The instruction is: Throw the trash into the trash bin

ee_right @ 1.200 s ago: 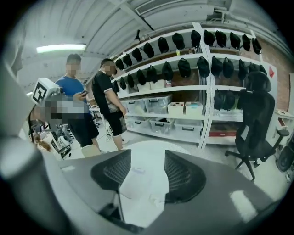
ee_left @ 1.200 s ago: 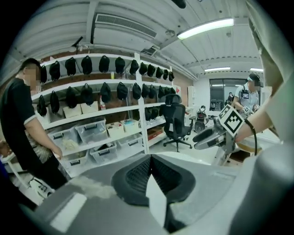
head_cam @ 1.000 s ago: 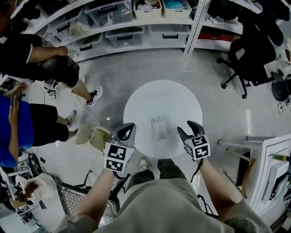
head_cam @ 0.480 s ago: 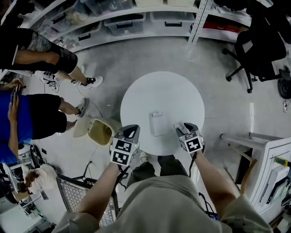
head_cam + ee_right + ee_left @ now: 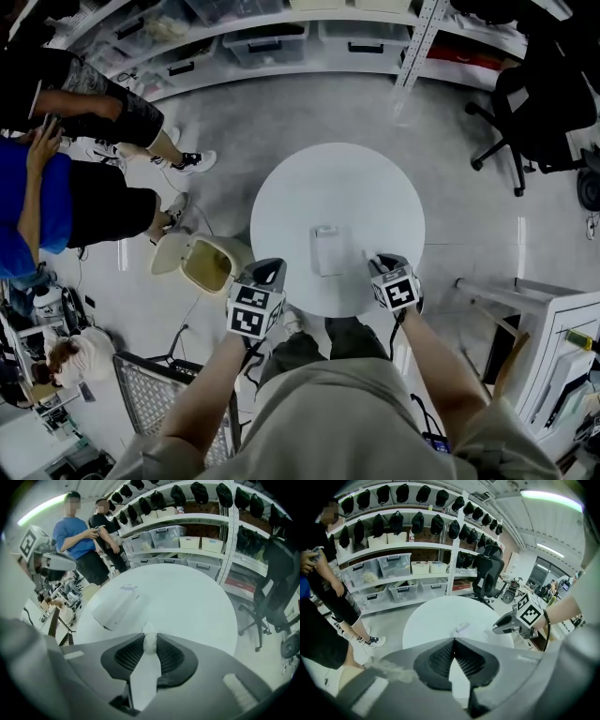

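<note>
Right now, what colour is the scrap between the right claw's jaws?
White. The crumpled scrap shows best in the right gripper view.

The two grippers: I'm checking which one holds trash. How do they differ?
The right gripper pinches a white wad; the left gripper holds nothing. The right gripper's jaws have just been closing and stand parted by the wad; the left gripper's jaws meet. Both point down near the table edge.
</note>
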Demonstrator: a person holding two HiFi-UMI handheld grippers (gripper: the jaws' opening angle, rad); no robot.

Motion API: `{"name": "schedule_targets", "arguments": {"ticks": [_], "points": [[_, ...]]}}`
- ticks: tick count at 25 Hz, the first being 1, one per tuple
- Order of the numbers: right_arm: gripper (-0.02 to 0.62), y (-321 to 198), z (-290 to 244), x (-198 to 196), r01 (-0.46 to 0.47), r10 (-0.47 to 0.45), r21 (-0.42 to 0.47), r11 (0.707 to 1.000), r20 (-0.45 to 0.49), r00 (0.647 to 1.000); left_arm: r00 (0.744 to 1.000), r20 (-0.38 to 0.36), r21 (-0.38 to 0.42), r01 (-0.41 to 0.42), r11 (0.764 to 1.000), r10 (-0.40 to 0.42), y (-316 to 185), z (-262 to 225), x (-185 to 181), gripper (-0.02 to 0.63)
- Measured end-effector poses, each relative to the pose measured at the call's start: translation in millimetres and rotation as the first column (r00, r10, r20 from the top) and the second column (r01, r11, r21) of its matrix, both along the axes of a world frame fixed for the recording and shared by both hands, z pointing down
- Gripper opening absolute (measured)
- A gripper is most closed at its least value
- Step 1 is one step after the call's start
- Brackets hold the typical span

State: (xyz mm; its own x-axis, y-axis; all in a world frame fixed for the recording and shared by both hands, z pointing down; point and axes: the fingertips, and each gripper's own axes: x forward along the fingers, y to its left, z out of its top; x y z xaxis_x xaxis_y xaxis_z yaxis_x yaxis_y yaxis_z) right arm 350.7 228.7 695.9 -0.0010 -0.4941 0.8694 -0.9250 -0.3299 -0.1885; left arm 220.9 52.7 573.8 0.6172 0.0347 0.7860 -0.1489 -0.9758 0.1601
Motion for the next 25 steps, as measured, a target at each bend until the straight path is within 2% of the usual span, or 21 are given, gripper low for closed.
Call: {"name": "schedule_targets", "arguments": {"ticks": [7, 13, 20, 25], "points": [[0.083, -32.5, -57.8, 1.6, 0.015, -0.011, 0.117, 0.993, -0.036, 0.999, 0.997, -0.058, 0.022, 0.051, 0.998, -0.05, -14.7, -16.6, -11.6, 0.003], [0.081, -109.3, -125.9, -29.7, 0.123, -0.104, 0.244, 0.962, -0.089, 0.991, 0.983, -0.11, 0.069, 0.157, 0.985, -0.148, -63.7, -47.2, -62.3, 0.003], [0.081, -219.0, -171.8, -108.8, 0.298, -0.272, 0.324, 0.898, -0.123, 0.954, 0.941, -0.135, 0.126, 0.328, 0.936, -0.311, -143.8, -70.4, -165.8, 0.002], [0.081, -289.2, -175.4, -178.6, 0.432, -0.412, 0.338, 0.836, -0.133, 0.901, 0.895, -0.129, 0.145, 0.443, 0.885, -0.427, -186.7, -68.5, -242.6, 0.003]]}}
